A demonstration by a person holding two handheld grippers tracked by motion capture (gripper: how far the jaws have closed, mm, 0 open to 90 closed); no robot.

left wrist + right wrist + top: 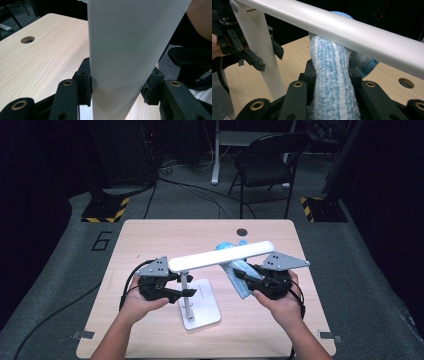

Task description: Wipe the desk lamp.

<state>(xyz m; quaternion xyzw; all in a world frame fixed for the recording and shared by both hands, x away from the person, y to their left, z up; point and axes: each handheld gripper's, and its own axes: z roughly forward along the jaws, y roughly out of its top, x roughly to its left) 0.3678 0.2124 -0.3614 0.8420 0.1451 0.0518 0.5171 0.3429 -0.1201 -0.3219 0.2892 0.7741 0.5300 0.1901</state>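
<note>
A white desk lamp stands on the table, with a flat base (204, 311), a thin post (184, 281) and a long light bar (222, 256) lying across above it. My left gripper (186, 292) is shut on the post (125, 50), one pad on each side. My right gripper (241, 275) is shut on a blue fluffy cloth (234, 268). In the right gripper view the cloth (332, 82) rises between the jaws of my right gripper (329, 72) and presses against the underside of the bar (352, 32). The left gripper (269, 58) also shows there, around the post.
The wooden table (150, 235) has a round cable hole (242, 231) near its far edge. Behind the table stand a black folding chair (270, 160) and stands with hazard-striped bases (105, 210). Cables trail from both grippers toward the table's front edge.
</note>
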